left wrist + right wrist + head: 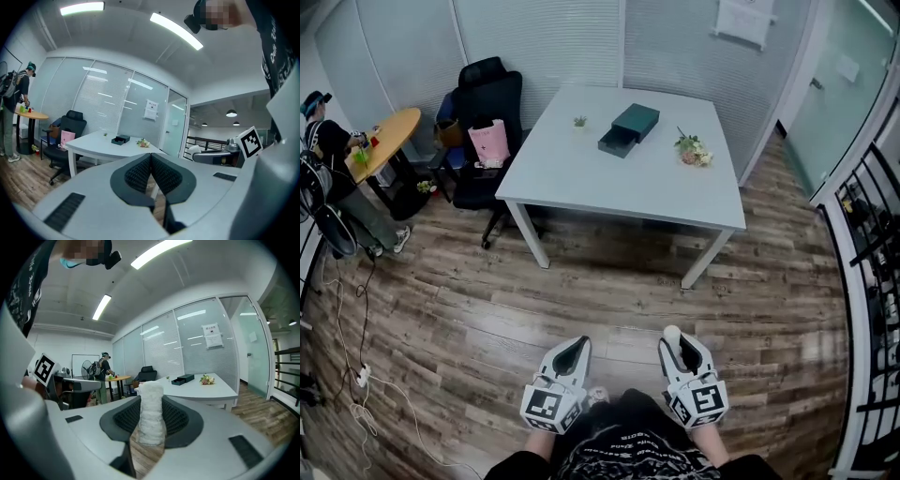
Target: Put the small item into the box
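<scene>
A dark green box point(628, 128) with its drawer pulled out lies on the white table point(581, 169) far ahead; it also shows small in the left gripper view point(121, 139) and in the right gripper view point(182, 379). My right gripper point(674, 341) is held low over the wooden floor, well short of the table, shut on a small white fuzzy item point(151, 412) that stands upright between its pads. My left gripper point(572, 351) hangs beside it at the same height, shut with nothing in it.
On the table lie a small potted plant point(579, 122) and a bunch of flowers point(693, 150). A black office chair point(487, 122) with a pink bag point(489, 142) stands left of the table. A person point(328, 159) stands at a round wooden table point(389, 136). A black railing point(872, 281) runs on the right.
</scene>
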Motion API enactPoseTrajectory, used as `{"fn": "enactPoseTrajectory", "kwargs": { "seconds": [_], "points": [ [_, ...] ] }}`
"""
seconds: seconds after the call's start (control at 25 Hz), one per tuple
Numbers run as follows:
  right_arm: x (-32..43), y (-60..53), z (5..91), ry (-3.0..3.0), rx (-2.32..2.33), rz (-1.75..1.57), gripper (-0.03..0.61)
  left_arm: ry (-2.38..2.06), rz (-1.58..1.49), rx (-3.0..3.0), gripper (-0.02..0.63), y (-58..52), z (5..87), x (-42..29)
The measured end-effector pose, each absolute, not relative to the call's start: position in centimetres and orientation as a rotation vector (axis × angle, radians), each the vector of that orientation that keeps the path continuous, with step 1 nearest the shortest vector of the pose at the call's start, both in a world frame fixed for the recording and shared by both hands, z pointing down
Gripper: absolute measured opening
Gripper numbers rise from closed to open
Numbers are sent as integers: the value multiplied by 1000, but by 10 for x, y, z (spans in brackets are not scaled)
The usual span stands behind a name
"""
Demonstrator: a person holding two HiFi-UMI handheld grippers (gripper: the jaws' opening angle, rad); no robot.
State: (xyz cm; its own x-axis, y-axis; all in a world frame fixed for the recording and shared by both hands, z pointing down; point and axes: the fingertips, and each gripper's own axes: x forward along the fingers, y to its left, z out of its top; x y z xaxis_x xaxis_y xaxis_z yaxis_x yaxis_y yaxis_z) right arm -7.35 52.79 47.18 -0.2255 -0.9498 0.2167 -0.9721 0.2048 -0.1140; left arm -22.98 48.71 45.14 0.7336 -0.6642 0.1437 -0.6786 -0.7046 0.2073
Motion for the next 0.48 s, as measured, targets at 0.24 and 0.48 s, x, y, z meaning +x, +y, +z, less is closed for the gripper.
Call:
{"fn": "enactPoseTrajectory", "kwargs": {
  "seconds": [0.24,0.48],
  "points": [
    [-80,524,487,-2340,1906,429,141,-1050,126,2689,18,479,460,-234],
    [-65,480,491,-2390,1879,446,141,-1086,160,2685,18,448,465,-222]
  ]
}}
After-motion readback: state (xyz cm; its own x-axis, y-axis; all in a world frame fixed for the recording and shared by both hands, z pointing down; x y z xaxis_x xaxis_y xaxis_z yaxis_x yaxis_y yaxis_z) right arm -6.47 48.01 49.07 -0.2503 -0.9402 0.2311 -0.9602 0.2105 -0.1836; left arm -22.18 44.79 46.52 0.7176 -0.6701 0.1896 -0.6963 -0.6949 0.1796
